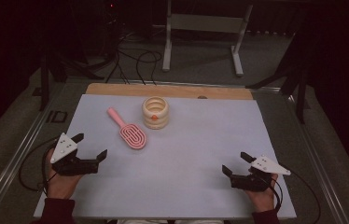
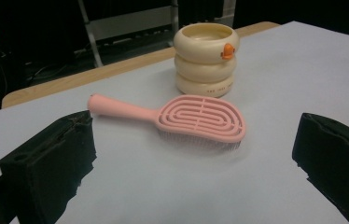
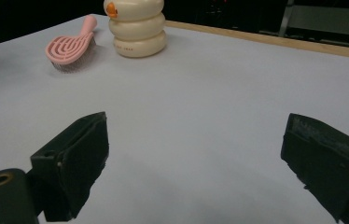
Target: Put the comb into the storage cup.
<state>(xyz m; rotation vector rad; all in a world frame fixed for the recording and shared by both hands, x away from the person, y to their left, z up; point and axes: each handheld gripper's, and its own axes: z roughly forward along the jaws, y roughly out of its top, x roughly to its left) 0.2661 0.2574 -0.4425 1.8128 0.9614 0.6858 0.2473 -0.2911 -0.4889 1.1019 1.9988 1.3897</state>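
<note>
Nearest the desk's near edge, the left gripper [image 1: 90, 147] hangs with jaws spread apart and empty; toward the far edge lie one pink plastic hairbrush [image 1: 129, 130] and one cream ringed cup [image 1: 155, 112]; the right gripper [image 1: 236, 163] gapes empty too. Judging by the brush's rounded, bristle-propped head, a pinch there could slip or knock the neighbouring cup; two grippers, one of each item.

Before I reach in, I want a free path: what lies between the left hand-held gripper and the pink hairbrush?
Nothing: bare white sheet, per the left gripper view, between left hand-held gripper and pink hairbrush.
</note>
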